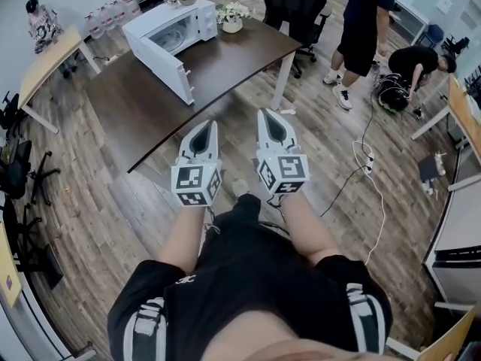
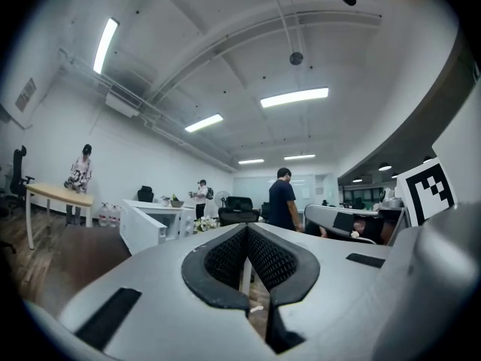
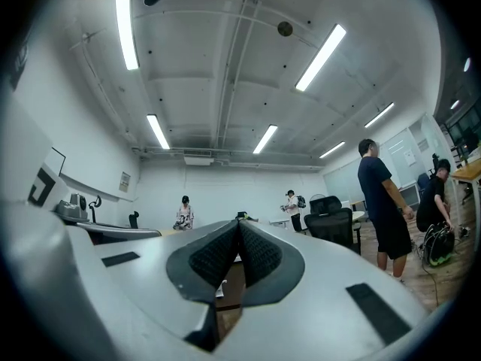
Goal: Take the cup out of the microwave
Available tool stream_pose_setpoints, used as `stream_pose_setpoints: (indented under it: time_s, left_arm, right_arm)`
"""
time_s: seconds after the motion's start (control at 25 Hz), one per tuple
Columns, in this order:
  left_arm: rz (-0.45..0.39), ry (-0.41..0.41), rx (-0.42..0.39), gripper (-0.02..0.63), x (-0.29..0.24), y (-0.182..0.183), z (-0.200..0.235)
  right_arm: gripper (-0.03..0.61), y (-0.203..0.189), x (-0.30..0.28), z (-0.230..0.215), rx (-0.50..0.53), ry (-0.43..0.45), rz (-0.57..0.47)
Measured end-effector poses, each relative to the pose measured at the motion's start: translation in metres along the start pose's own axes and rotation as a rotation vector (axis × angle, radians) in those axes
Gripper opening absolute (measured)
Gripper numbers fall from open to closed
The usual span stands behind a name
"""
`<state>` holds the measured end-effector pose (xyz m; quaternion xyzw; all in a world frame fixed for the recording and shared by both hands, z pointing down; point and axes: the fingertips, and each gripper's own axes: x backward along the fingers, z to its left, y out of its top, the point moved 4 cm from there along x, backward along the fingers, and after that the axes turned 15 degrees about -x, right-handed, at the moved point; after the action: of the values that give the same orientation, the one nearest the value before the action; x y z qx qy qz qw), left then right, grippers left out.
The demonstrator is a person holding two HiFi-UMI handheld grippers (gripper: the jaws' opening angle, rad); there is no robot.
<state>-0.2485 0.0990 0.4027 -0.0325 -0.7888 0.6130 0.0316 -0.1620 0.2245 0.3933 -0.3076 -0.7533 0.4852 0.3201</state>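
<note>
The dark table point(image 1: 135, 119) carries the white microwave point(image 1: 161, 17), door swung open, well ahead of the 2 grippers. The left gripper point(image 1: 204, 126) and right gripper point(image 1: 269, 115) both have their jaws closed and hold nothing. The cup cannot be made out inside.

There's the microwave point(image 1: 161, 17), a white boxy one, sitting upright at the far left end of the dark brown table point(image 1: 225, 59). Its door point(image 1: 161, 62) hangs wide open, swung out along the table's left side, a long white panel reaching toward the near edge. The cavity shows pale grey inside, too small to tell what's in it. From the left gripper view the microwave point(image 2: 154, 215) sits low and distant, its door point(image 2: 139, 232) jutting forward.
</note>
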Motion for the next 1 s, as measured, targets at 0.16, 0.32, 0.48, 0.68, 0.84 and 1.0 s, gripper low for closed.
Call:
stream_pose_setpoints:
  time_s: [0.16,0.32,0.48,0.68,0.84,1.0]
  left_arm:
    - [0.006,0.009,0.009,0.002,-0.08,-0.003,0.021]
    - [0.021,0.027,0.022,0.002,-0.166,-0.007,0.052]
    - [0.028,0.063,0.028,0.002,-0.243,-0.008,0.088]
    - [0.031,0.119,0.022,0.002,-0.303,-0.014,0.131]
    - [0.052,0.167,0.02,0.002,-0.321,-0.021,0.155]
    - [0.076,0.214,0.013,0.002,-0.327,-0.026,0.177]
  right_arm:
    - [0.0,0.004,-0.072,-0.045,-0.001,0.012,0.017]
    - [0.0,0.011,-0.158,-0.083,0.006,0.048,0.035]
    - [0.0,0.015,-0.242,-0.114,0.008,0.092,0.048]
    - [0.0,0.009,-0.32,-0.134,-0.004,0.142,0.052]
    - [0.0,-0.006,-0.362,-0.136,-0.036,0.182,0.075]
    - [0.0,-0.02,-0.398,-0.123,-0.054,0.242,0.104]
